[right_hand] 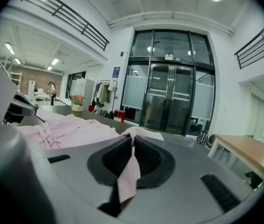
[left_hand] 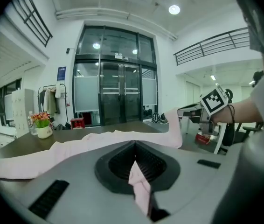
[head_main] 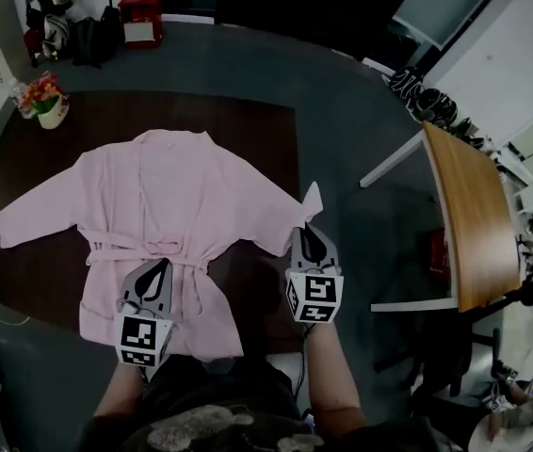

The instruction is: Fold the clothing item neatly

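Pink robe point(head_main: 168, 210).

Head view: laid flat, front up, on the dark desk point(head_main: 257, 139). The collar is at the far side, both sleeves are spread sideways, and the belt point(head_main: 158, 248) is tied at the waist. Over the lower front, just below the belt, is the left gripper point(head_main: 158, 266). At the cuff point(head_main: 311, 201) of the sleeve on the person's right, which is turned up off the desk, is the right gripper point(head_main: 306, 232). At the desk's far left corner stands a flower pot point(head_main: 50, 104). On the floor beyond it is a red box point(head_main: 140, 19). Off to the right, well apart, is a wooden table point(head_main: 474, 210).

Left gripper view: jaws pressed together, pinching a fold of pink cloth that runs down between them. The rest of the garment stretches across the desk ahead, one sleeve end lifted at right. Behind are glass doors point(left_hand: 115, 92).

Right gripper view: jaws pressed together, pinching a strip of pink cloth whose end hangs toward the camera. The garment's body lies rumpled on the desk at left, and the wooden table stands at right.
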The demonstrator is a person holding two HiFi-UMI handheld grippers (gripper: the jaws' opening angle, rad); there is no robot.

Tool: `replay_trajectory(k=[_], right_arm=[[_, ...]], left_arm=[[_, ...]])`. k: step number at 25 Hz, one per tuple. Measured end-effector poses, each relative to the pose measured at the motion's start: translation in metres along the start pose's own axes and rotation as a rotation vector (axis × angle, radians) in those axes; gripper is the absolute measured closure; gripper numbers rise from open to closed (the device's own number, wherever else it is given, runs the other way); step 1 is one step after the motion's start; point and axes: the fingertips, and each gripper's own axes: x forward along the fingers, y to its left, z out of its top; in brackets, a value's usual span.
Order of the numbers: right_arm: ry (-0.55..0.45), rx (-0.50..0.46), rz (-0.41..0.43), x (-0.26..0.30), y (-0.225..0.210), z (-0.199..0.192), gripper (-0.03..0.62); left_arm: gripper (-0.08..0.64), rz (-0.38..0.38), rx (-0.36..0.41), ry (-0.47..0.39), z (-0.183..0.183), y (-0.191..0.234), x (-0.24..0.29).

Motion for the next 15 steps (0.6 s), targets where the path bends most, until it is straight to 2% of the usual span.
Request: replay_trajectory(k=[3, 6, 11, 15], right_arm=[[0.019, 0.038, -0.02, 0.008, 0.033, 0.005, 0.581], [0.054, 0.086, -0.011, 0.011, 0.057, -0.002, 0.581], [0.096, 0.18, 0.014, 0.002, 0.07, -0.019, 0.581], [0.081, 0.202, 0.059, -0.004, 0.074, -0.018, 0.581]], left_arm=[[0.551, -0.034, -0.038, -0.009, -0.007, 0.027, -0.006], [0.551, -0.035, -0.053, 0.008, -0.016, 0.044, -0.012], [0.551, -0.005, -0.082, 0.049, -0.032, 0.048, -0.018], [0.551, 0.033, -0.095, 0.044, -0.024, 0.039, -0.028]])
